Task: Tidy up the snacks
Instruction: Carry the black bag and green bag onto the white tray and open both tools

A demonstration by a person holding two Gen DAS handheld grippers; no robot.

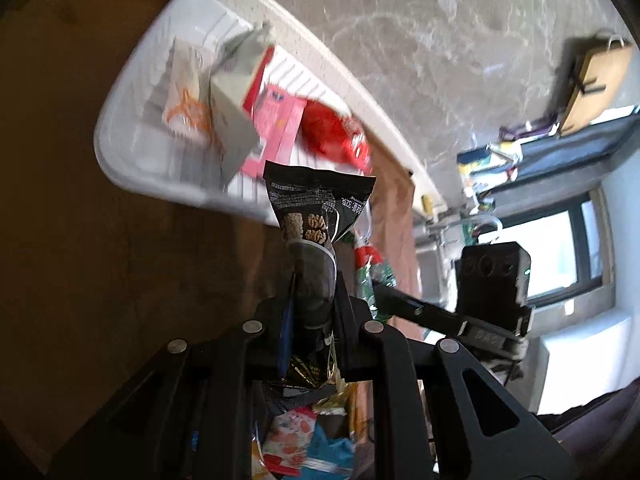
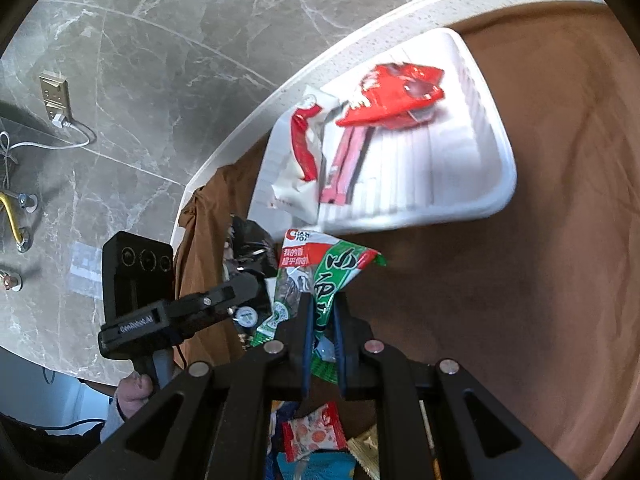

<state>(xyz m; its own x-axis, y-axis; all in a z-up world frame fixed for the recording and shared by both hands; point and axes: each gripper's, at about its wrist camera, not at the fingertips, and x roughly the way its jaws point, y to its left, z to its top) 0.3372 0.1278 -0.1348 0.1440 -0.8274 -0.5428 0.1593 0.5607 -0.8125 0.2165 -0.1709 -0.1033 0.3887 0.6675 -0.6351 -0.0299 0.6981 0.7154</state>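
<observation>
My left gripper is shut on a black snack packet with a walnut picture, held up in the air just short of the white tray. The tray holds a white and orange packet, a grey and white packet, a pink box and a red packet. My right gripper is shut on a green and red snack packet, held near the tray's corner. The right gripper also shows in the left wrist view.
The tray sits on a brown cloth over a white table edge. Below both grippers lies a pile of loose snack packets. The other handheld unit's camera block is at the left. Marble floor lies beyond the table.
</observation>
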